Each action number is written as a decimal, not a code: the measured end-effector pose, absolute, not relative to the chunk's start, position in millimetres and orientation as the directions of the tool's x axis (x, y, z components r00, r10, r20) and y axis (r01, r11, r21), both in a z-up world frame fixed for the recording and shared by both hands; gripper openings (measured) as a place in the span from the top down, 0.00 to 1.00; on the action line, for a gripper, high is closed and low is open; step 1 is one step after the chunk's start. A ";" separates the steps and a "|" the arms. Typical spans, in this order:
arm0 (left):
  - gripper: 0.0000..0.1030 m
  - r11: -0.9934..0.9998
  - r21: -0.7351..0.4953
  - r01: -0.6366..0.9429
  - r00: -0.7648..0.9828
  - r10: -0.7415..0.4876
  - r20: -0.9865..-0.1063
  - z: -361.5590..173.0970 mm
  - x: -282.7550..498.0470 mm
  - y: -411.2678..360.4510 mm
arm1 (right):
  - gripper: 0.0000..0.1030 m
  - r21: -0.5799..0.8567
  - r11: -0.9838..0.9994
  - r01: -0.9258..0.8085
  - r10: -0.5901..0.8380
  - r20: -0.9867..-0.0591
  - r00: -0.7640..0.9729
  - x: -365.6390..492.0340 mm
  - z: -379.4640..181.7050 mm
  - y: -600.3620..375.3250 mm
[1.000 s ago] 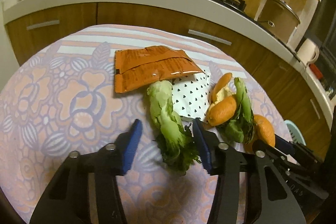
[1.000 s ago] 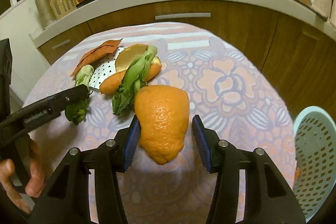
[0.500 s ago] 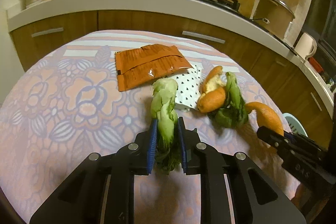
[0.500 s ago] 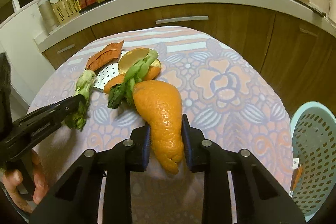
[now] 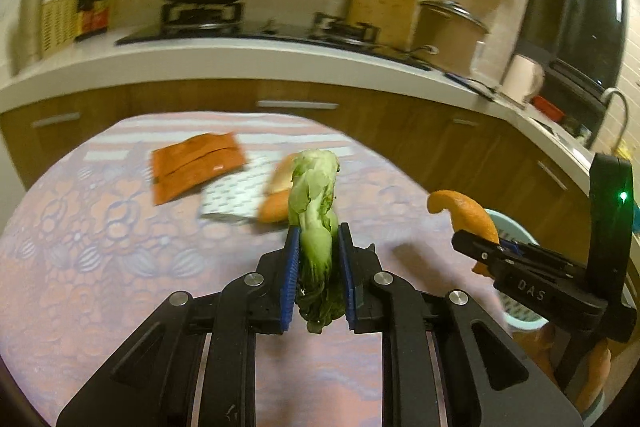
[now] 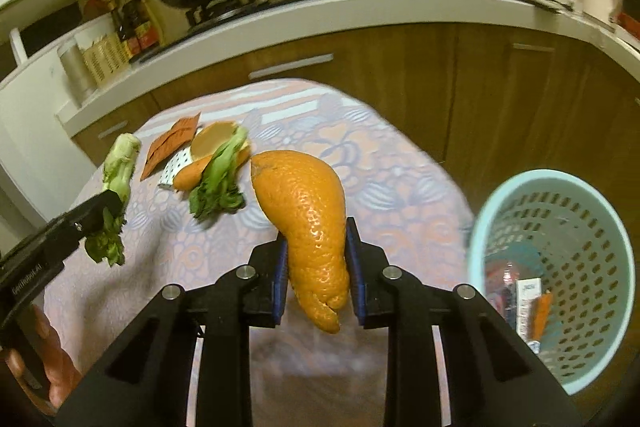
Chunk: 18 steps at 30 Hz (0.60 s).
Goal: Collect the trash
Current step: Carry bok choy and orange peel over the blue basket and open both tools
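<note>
We had the left gripper (image 5: 318, 259) clamped on the greens (image 5: 314, 211) and the right gripper (image 6: 316, 267) on the peel (image 6: 308, 223), both clear of the table (image 6: 384, 167); carrying level, releasing only above the bin (image 6: 554, 183) right of our fingers, seemed wisest.

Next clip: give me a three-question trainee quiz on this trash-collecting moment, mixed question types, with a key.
1. True or false: the left gripper is shut on the leafy green stalk.
2. What does the right gripper hold? A) orange peel B) orange wrapper C) spotted paper
3. Fill in: the light blue basket stands beside the table and already holds ____.

Key: 1 true; 2 A, the orange peel; 3 some trash.
</note>
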<state>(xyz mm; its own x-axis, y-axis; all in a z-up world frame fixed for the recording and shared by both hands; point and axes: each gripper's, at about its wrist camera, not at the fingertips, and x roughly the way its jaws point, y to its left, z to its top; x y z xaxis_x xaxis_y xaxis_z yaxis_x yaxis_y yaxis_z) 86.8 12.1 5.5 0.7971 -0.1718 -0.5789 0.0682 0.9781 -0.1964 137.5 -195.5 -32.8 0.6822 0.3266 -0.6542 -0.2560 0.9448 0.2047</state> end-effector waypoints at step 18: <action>0.83 0.956 -0.141 0.257 0.787 -0.292 -0.544 12.5 108.4 -140.6 | 0.78 0.197 0.980 -0.015 0.135 -0.613 0.779 110.5 -13.4 -332.0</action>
